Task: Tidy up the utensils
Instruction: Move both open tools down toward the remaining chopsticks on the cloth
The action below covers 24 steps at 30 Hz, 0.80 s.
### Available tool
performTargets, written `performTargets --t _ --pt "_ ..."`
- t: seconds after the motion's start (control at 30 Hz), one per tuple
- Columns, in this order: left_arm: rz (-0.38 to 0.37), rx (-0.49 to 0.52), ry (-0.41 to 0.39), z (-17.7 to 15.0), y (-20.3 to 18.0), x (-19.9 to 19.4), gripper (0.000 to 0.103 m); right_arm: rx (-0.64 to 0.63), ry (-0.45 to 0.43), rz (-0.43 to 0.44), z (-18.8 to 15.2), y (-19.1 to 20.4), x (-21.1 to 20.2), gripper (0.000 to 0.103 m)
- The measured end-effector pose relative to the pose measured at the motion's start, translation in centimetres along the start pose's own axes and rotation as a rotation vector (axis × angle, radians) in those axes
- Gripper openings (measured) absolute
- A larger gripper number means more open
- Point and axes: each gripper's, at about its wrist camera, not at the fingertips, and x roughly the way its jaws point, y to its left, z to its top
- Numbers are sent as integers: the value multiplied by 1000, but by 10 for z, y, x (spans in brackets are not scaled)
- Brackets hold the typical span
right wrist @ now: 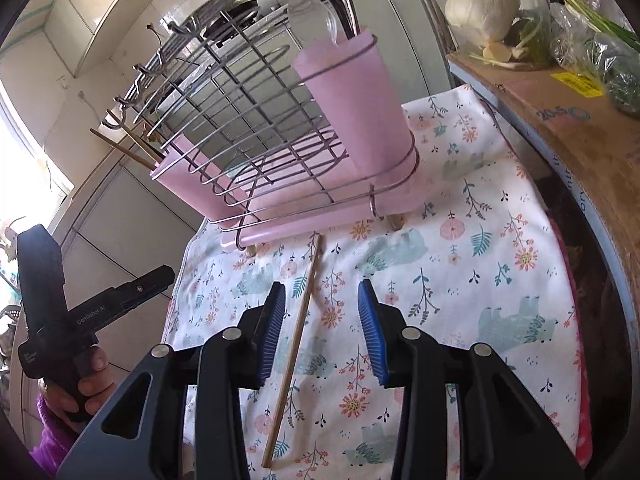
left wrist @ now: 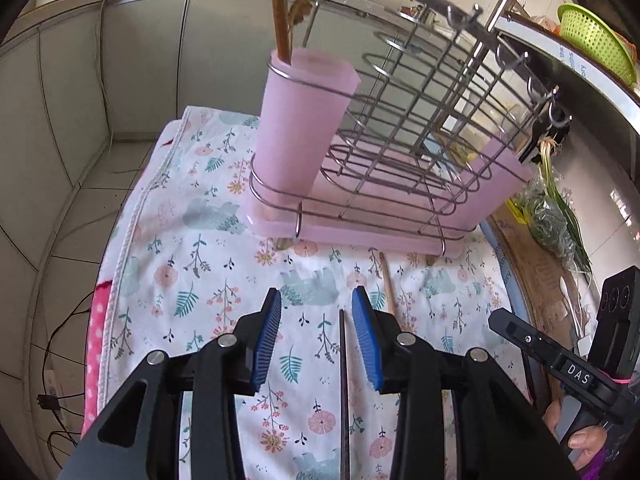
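left gripper (left wrist: 316, 312): blue-padded jaws wide apart, gripping nothing; thin dark chopstick (left wrist: 343, 380) lies on the floral cloth (left wrist: 208, 280) between them, near the right pad; right gripper (right wrist: 322, 308): jaws wide apart, empty; light wooden chopstick (right wrist: 294, 344) lies on the cloth between them; chrome wire rack (right wrist: 240, 120) with pink plastic cups (right wrist: 352, 104) stands beyond, brown chopsticks (left wrist: 280, 8) upright in one cup.

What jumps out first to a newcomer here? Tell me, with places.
The wire utensil rack on a pink plastic tray stands at the far side of the floral cloth. A light wooden chopstick lies on the cloth between the open right gripper's fingers; a dark chopstick lies between the open left gripper's.
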Motion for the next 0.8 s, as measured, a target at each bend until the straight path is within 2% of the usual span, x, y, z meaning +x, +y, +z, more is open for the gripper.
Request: performTargets --t 0.27,0.8 --pt "-29 30 147 -14 -13 31 36 10 74 6 -12 -5 17 38" --pt "-13 34 264 -5 -20 56 36 53 119 33 -14 -16 32 38"
